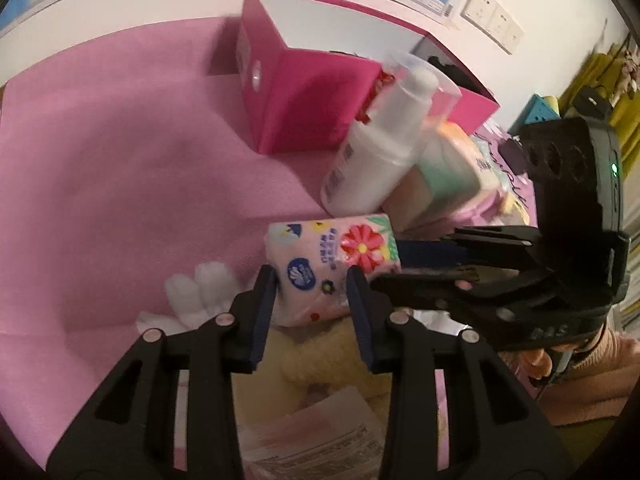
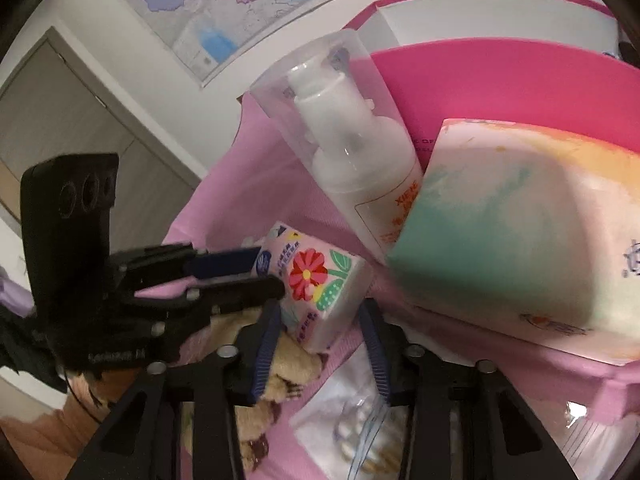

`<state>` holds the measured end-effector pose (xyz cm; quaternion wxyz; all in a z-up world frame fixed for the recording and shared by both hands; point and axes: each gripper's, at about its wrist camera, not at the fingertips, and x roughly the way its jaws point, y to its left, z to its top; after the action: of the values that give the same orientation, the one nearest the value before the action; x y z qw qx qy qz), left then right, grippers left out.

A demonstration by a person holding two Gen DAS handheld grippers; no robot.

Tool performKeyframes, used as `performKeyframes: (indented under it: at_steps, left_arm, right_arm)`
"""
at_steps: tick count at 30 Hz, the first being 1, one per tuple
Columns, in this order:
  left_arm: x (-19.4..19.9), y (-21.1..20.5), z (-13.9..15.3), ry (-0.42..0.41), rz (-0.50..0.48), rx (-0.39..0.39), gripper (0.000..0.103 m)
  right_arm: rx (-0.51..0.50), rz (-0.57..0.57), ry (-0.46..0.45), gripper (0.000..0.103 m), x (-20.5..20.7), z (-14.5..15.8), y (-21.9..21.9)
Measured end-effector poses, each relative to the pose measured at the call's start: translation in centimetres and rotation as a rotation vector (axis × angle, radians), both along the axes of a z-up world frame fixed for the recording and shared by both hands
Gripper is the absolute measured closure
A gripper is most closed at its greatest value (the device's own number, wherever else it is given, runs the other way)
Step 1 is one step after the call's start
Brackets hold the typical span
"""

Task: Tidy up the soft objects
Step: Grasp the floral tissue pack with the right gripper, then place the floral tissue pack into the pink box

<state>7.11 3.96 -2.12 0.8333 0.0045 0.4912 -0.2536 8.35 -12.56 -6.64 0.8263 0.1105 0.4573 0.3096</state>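
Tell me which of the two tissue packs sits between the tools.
The small pink floral tissue pack, with the red flower print. Both tools flank it; the larger pastel green-and-orange tissue pack lies behind, against the white pump bottle.

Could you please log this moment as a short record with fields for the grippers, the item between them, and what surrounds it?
surface: pink cloth
left gripper: open, fingers either side of the floral tissue pack
right gripper: open, at the same pack
pump bottle: tilted, leaning on the pastel tissue bundle
magenta box: open, behind the bottle
plush toy: beneath the pack
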Motion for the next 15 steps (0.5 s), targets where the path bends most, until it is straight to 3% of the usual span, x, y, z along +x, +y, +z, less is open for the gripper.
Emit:
performKeyframes:
  at_steps: [6,15]
  left_arm:
    - [-1.1,-0.4,1.3,-0.031,0.001,-0.002,0.066]
    - [-3.3,-2.0,8.1,-0.209,-0.033,-0.056,0.066]
  right_arm:
    - [-0.005,-0.003,-0.055,0.07,-1.1,0.9,0.2]
    - [0.003,-0.009,-0.244,0.07,-3.2,8.2,-2.0]
